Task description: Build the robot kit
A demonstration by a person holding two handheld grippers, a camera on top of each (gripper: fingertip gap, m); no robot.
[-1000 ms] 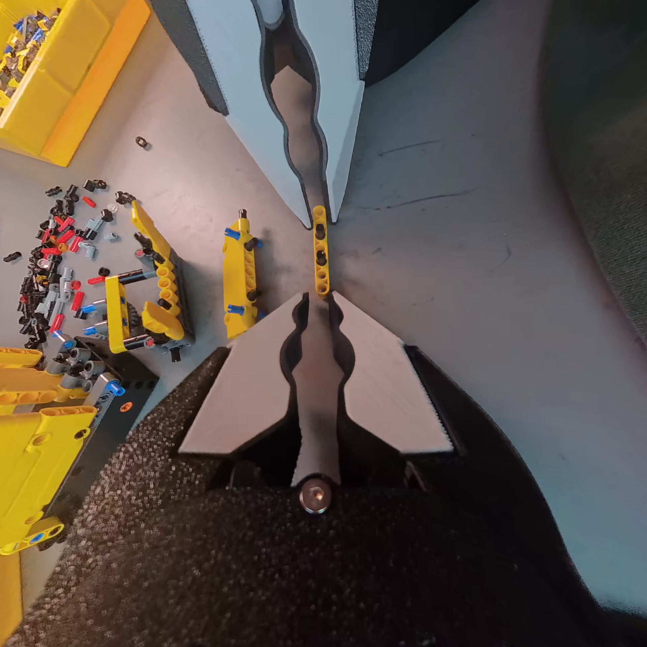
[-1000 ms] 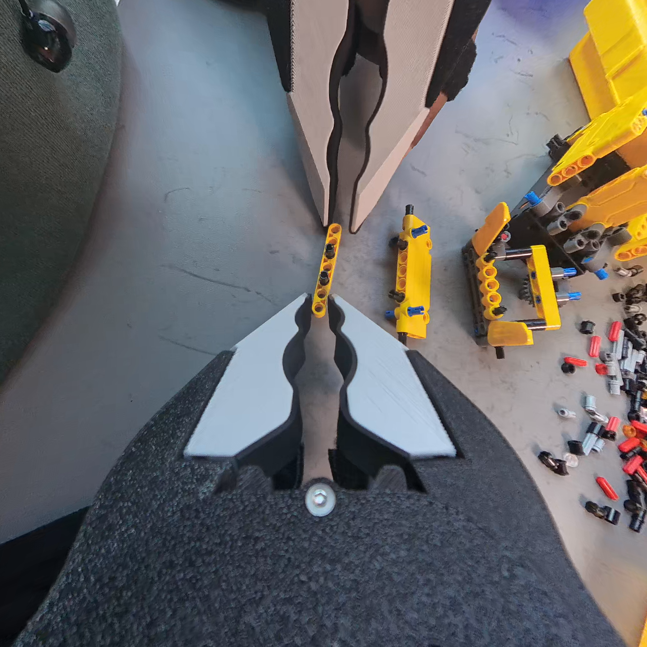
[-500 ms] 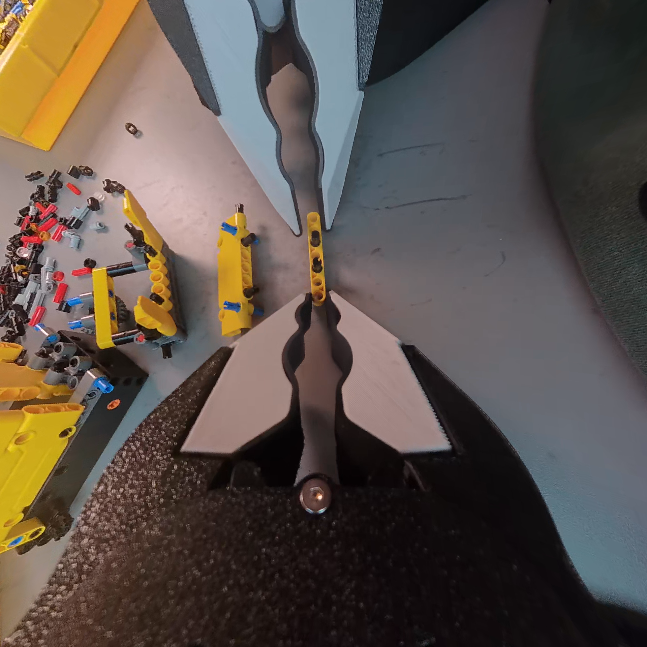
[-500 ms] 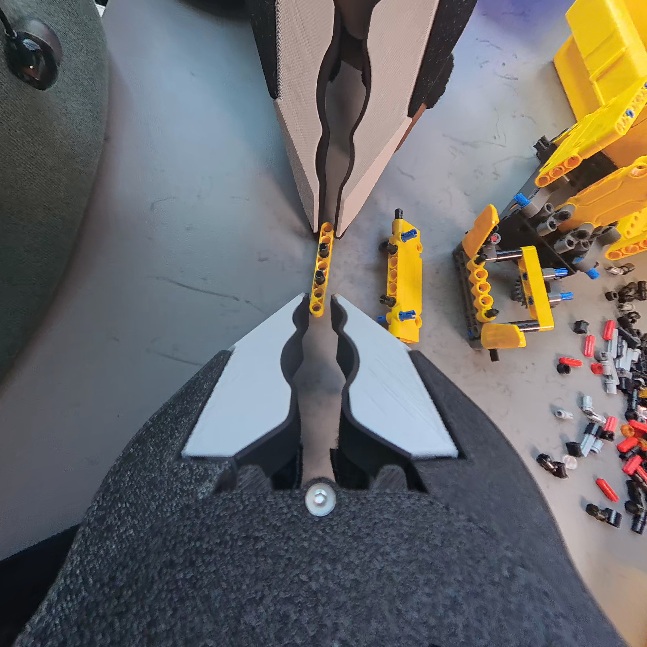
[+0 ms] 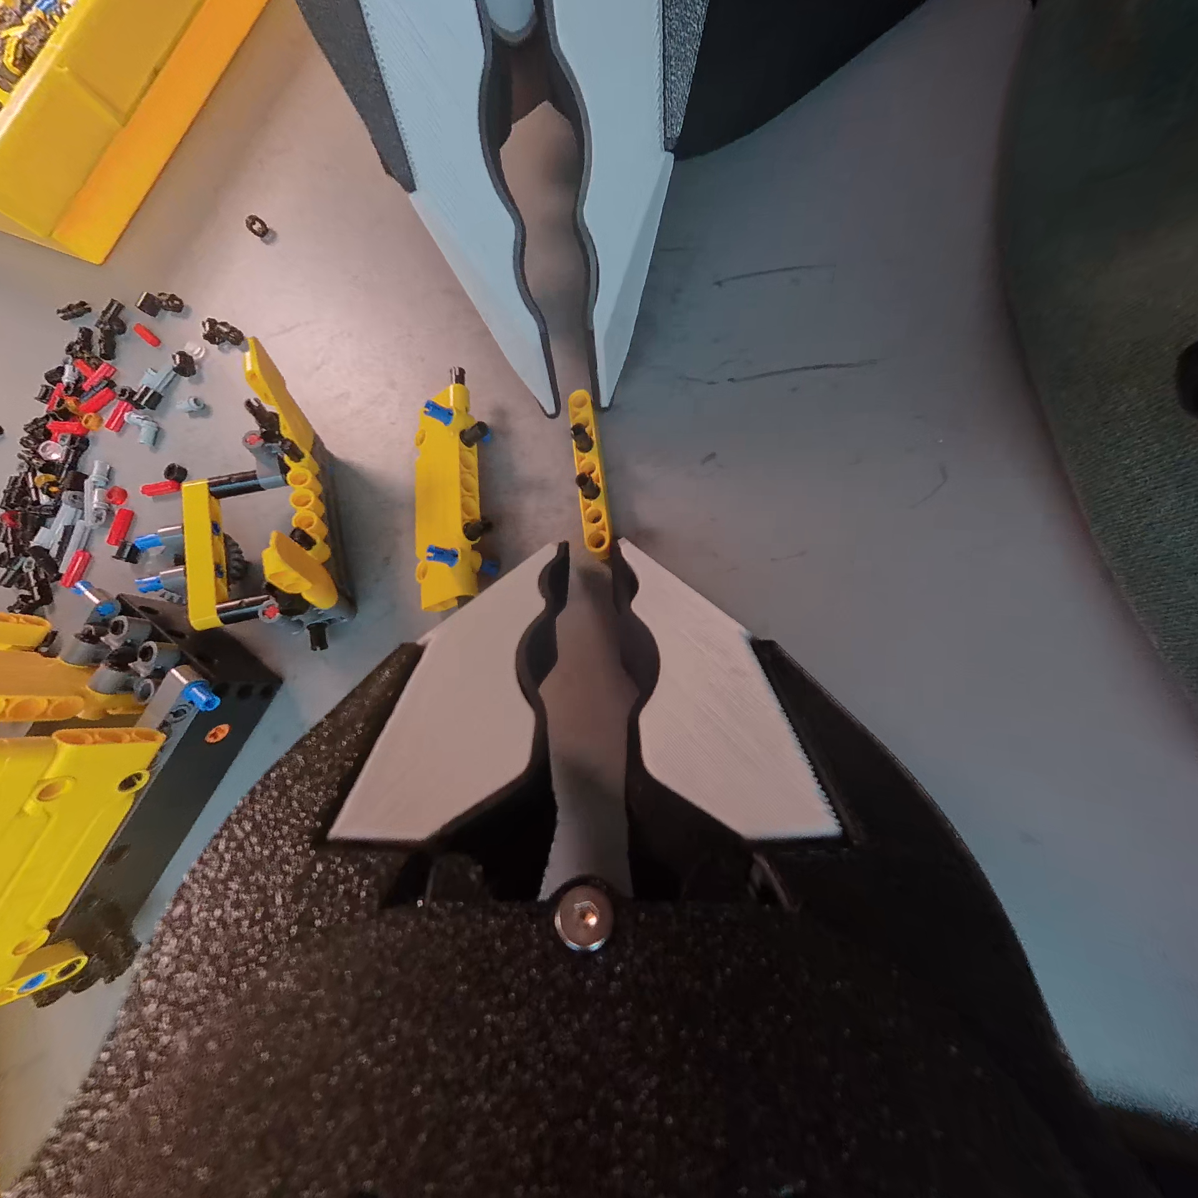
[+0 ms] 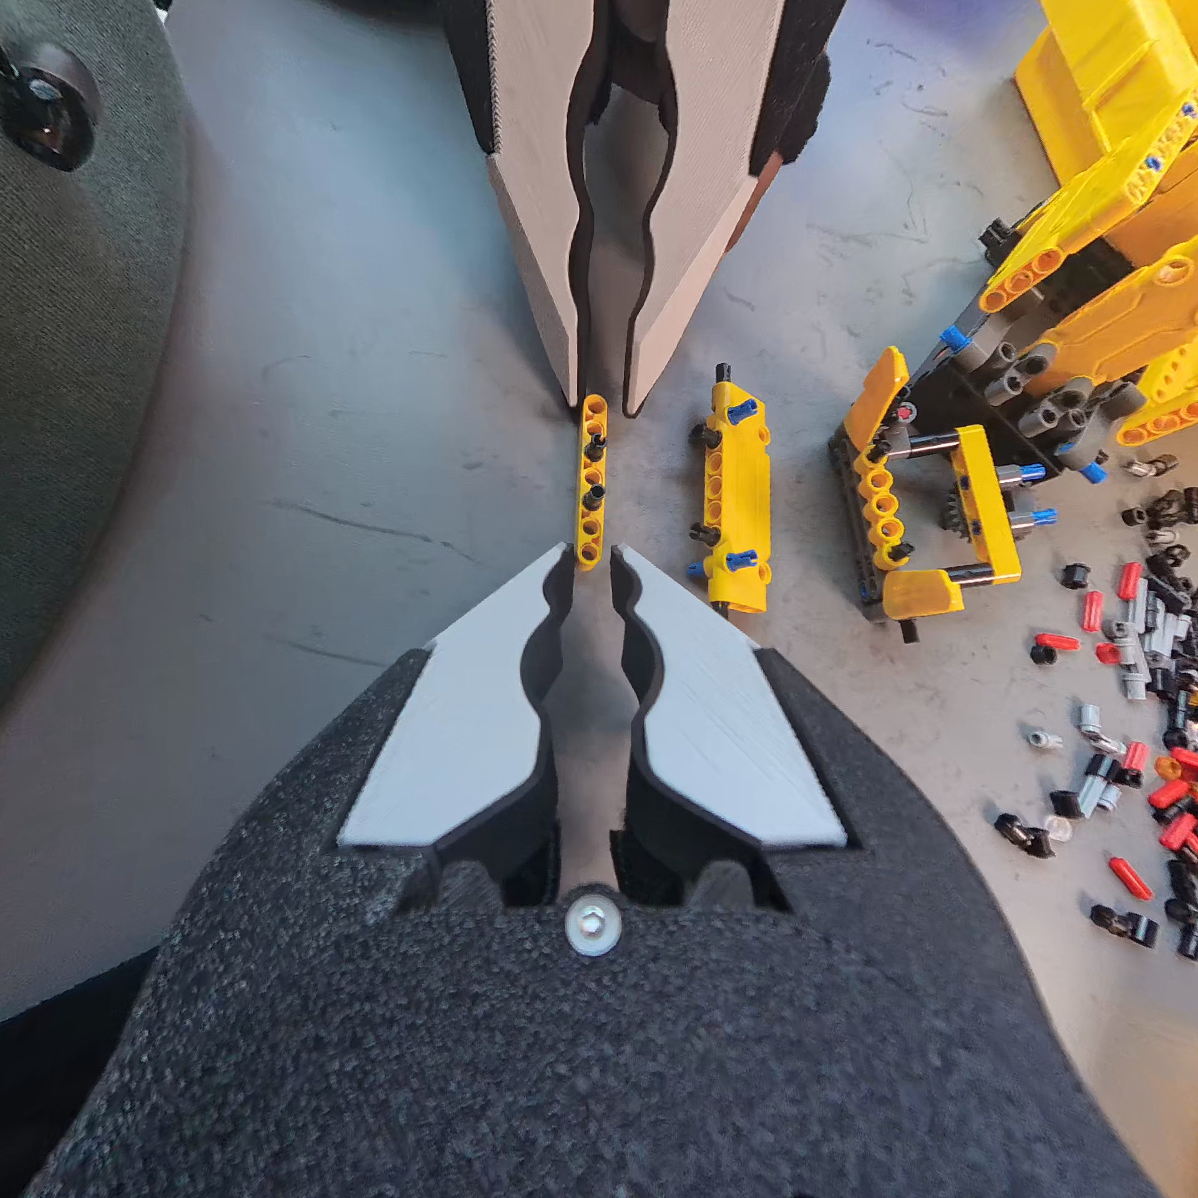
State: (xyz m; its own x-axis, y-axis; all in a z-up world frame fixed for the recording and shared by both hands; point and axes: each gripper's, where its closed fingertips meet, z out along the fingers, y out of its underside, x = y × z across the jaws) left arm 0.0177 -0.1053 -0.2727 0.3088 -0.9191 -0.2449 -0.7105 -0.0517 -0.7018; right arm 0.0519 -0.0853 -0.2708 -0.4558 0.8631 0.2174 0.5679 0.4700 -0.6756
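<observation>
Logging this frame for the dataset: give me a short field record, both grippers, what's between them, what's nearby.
left gripper: open, tips at one end of the thin yellow beam, gap visible each side
right gripper: open, tips at the beam's opposite end, facing the left gripper
beam: lies flat on the grey table, two black pins in it
beside beam: short yellow block with blue and black pins, apart from it
further out: yellow frame assembly; loose small parts, red, black, grey
corner: yellow bin

Both grippers have pale grey wavy-edged jaws, black speckled bodies, one silver screw (image 5: 583, 920).
</observation>
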